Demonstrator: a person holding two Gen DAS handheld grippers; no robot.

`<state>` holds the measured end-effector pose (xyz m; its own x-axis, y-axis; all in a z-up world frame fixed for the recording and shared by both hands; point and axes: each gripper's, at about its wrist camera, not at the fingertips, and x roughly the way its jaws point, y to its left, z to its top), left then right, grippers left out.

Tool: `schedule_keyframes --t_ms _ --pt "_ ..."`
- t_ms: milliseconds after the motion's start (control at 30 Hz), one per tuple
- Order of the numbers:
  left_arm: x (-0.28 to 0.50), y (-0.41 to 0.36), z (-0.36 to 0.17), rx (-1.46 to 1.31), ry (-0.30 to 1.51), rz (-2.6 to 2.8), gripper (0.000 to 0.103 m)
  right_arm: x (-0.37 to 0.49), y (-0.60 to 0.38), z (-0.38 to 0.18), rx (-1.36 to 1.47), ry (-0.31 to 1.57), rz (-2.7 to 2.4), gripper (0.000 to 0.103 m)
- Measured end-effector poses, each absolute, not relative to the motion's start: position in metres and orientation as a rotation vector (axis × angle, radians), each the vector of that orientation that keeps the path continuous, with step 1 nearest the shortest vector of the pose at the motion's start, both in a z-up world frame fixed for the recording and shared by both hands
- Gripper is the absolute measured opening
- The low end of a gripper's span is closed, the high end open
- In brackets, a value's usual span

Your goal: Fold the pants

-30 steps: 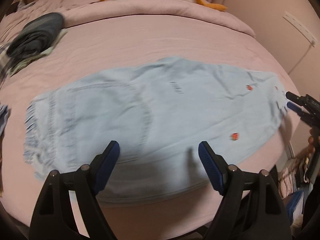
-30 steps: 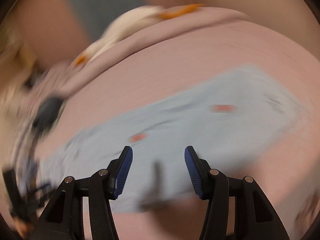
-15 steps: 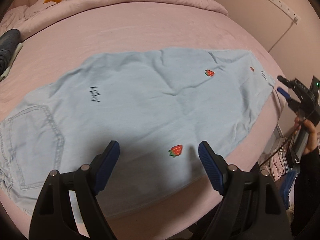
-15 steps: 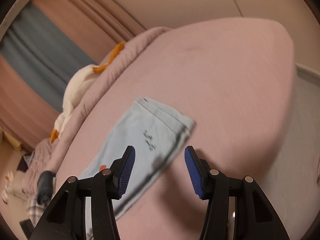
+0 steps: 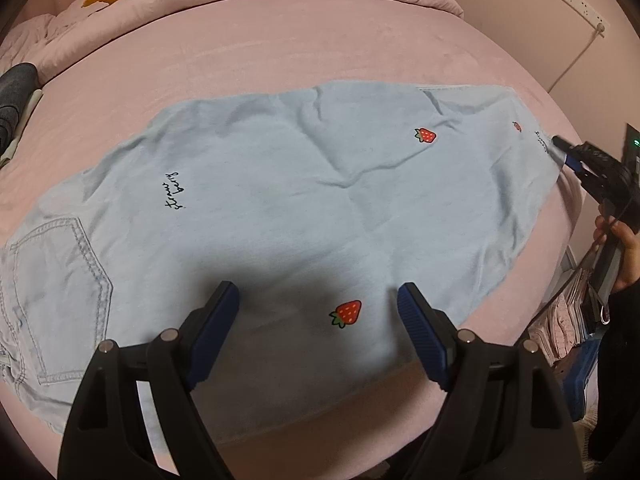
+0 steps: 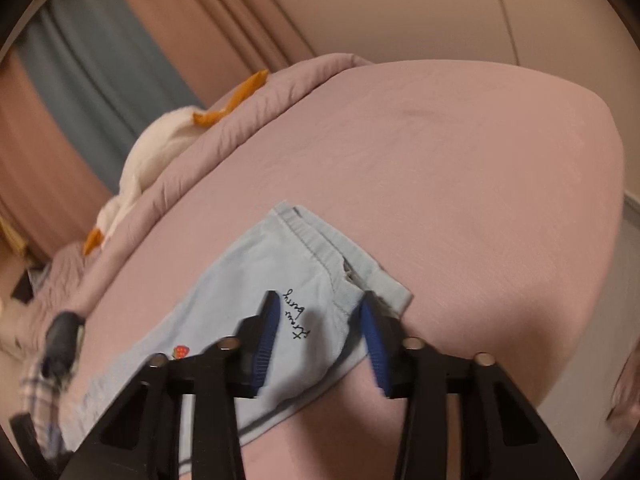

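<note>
Light denim pants (image 5: 280,208) lie flat across the pink bed (image 5: 280,52), bare sheet all round. Left tool (image 5: 318,312) apart above a leg; right tool (image 6: 318,320) closing over the hem (soft, strawberry-printed).

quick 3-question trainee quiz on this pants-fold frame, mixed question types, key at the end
1. True or false: the light blue denim pants with strawberry patches lie spread flat on the pink bedsheet.
2. Which end of the pants is the right gripper at? A) the pocket end B) the hem end by the black handwritten lettering C) it is off the pants entirely
3. Fill in: the fingers of the left gripper stand wide on either side of a red ____ patch.

Key: 1 true; 2 B, its jaws are closing with the hem cloth between them; 3 strawberry.
</note>
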<state>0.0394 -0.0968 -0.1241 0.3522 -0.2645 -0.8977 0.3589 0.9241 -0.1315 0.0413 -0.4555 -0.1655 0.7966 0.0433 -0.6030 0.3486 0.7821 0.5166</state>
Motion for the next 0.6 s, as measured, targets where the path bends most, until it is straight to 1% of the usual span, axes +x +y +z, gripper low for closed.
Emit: schedule_keyframes --t_ms 33,67,100,167,300,433,600 --pt "0.040 -0.097 -0.124 0.092 1.142 -0.404 0.082 0.047 -0.455 -0.169 0.647 0.674 -0.181 0.026" --pt "0.041 -0.097 -0.124 0.091 1.142 -0.403 0.082 0.053 -0.456 -0.174 0.635 0.711 -0.181 0.014" --pt "0.041 -0.097 -0.124 0.090 1.143 -0.403 0.082 0.056 -0.458 -0.178 0.631 0.725 -0.178 0.005" --pt "0.042 -0.098 -0.124 0.084 1.143 -0.403 0.082 0.062 -0.461 -0.181 0.635 0.744 -0.175 0.004" --pt "0.043 -0.098 -0.127 0.084 1.144 -0.402 0.082 0.054 -0.465 -0.158 0.592 0.672 -0.216 0.003" --pt "0.043 -0.102 -0.129 0.088 1.139 -0.404 0.085 0.056 -0.471 -0.180 0.641 0.748 -0.245 0.002" --pt "0.040 -0.101 -0.127 0.079 1.141 -0.413 0.085 0.049 -0.475 -0.178 0.677 0.731 -0.232 0.002"
